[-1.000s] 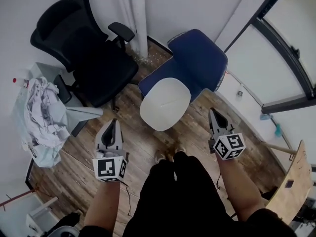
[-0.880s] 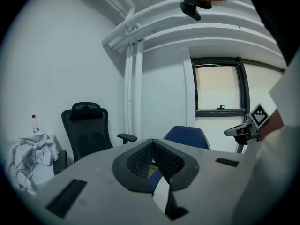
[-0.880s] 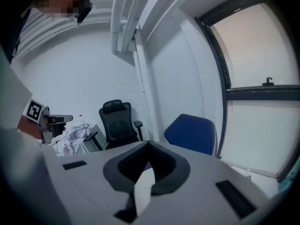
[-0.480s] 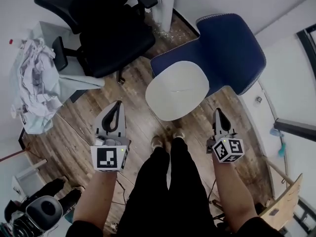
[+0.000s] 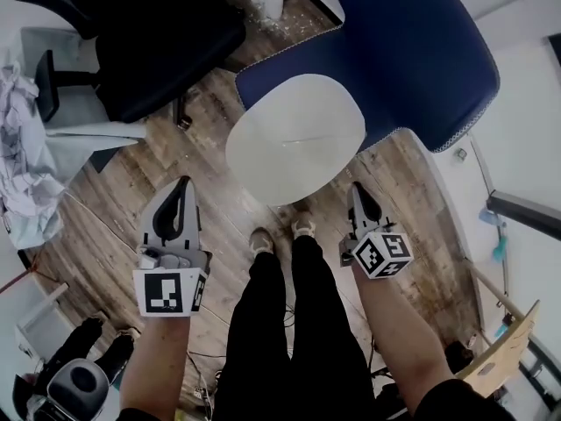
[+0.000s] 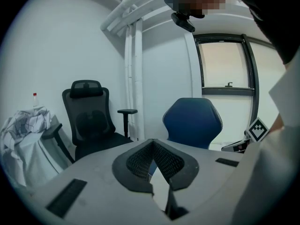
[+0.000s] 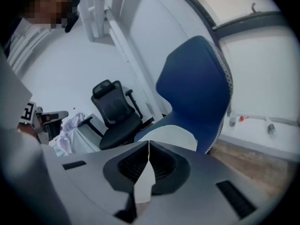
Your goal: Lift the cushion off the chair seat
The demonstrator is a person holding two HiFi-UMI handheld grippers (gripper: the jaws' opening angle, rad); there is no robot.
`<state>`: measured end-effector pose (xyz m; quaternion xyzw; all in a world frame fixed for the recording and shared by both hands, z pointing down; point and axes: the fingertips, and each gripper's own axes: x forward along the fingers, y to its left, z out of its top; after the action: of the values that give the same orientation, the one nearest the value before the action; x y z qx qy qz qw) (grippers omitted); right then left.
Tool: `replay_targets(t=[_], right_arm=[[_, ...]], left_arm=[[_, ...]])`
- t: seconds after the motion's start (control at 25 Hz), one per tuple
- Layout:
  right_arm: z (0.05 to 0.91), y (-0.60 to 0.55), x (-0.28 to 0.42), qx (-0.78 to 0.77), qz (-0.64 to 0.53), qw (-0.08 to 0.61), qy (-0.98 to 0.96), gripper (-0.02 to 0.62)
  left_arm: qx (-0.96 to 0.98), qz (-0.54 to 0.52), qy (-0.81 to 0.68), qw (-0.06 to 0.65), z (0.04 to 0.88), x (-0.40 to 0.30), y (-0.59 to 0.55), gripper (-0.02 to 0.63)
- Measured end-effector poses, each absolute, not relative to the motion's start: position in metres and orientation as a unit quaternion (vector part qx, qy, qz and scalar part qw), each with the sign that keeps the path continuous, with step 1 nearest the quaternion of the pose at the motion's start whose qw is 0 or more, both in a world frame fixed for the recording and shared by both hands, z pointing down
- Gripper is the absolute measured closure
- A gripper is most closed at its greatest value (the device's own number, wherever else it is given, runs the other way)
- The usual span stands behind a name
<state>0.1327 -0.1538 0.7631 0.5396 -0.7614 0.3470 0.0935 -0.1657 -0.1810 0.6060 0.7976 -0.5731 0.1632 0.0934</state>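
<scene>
A white oval cushion (image 5: pixel 295 137) lies on the seat of the blue chair (image 5: pixel 412 51). Both grippers hang short of the seat's front edge, one to each side of my legs, and touch nothing. My left gripper (image 5: pixel 181 184) is shut and empty, its tips pointing at the floor left of the cushion. My right gripper (image 5: pixel 358 188) is shut and empty, with its tips close to the cushion's near right edge. In the right gripper view the cushion (image 7: pixel 174 135) shows just beyond the closed tips (image 7: pixel 149 142). The left gripper view has the blue chair (image 6: pixel 193 121) behind its closed tips (image 6: pixel 153 140).
A black office chair (image 5: pixel 158 42) stands left of the blue chair. A heap of pale cloth on a grey stand (image 5: pixel 22 160) sits at the far left. The floor is wood planks (image 5: pixel 219 200). A white wall and window frame (image 5: pixel 526 209) lie to the right, with a wooden board (image 5: pixel 504 349) at lower right.
Both grippers have come down and closer to the blue chair's front edge. The chair and cushion now fill more of the head view. Both stay shut.
</scene>
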Motion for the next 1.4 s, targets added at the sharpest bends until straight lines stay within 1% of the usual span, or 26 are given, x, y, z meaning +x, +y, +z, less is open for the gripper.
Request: replay_targets(t=[0.08, 0.36, 0.44, 0.56, 0.68, 0.72, 0.8, 0.92, 1.04, 1.12, 1.28, 1.4], right_arm=[[0.788, -0.155, 0.137, 0.544, 0.366, 0.079, -0.751, 0.583], [0.857, -0.151, 0.142, 0.555, 0.387, 0.095, -0.731, 0.581], [0.87, -0.151, 0.139, 0.547, 0.395, 0.085, -0.733, 0.581], [0.885, -0.151, 0.135, 0.532, 0.409, 0.063, -0.739, 0.58], [0.902, -0.149, 0.137, 0.537, 0.411, 0.071, -0.733, 0.574], [0.908, -0.148, 0.137, 0.535, 0.419, 0.07, -0.73, 0.558], [0.918, -0.147, 0.136, 0.53, 0.44, 0.062, -0.722, 0.479], [0.932, -0.145, 0.137, 0.531, 0.467, 0.051, -0.705, 0.421], [0.944, -0.144, 0.128, 0.514, 0.493, 0.045, -0.701, 0.324], [0.949, -0.146, 0.122, 0.505, 0.502, 0.042, -0.701, 0.307], [0.959, -0.149, 0.115, 0.5, 0.533, 0.03, -0.682, 0.302], [0.97, -0.15, 0.103, 0.473, 0.57, 0.057, -0.67, 0.304]], left_arm=[[0.798, 0.165, -0.571, 0.099, 0.622, -0.164, -0.179, 0.601], [0.796, 0.194, -0.561, 0.118, 0.681, -0.169, -0.165, 0.601], [0.795, 0.201, -0.56, 0.121, 0.697, -0.17, -0.165, 0.601], [0.799, 0.21, -0.548, 0.127, 0.719, -0.16, -0.165, 0.601], [0.806, 0.213, -0.536, 0.134, 0.734, -0.146, -0.164, 0.601], [0.807, 0.213, -0.533, 0.139, 0.738, -0.142, -0.163, 0.601], [0.809, 0.216, -0.527, 0.149, 0.748, -0.136, -0.161, 0.601], [0.814, 0.227, -0.511, 0.158, 0.757, -0.128, -0.155, 0.601], [0.814, 0.233, -0.504, 0.17, 0.761, -0.126, -0.149, 0.601], [0.819, 0.239, -0.495, 0.166, 0.762, -0.125, -0.146, 0.601], [0.817, 0.247, -0.49, 0.178, 0.765, -0.129, -0.141, 0.601], [0.821, 0.251, -0.484, 0.17, 0.766, -0.13, -0.146, 0.601]])
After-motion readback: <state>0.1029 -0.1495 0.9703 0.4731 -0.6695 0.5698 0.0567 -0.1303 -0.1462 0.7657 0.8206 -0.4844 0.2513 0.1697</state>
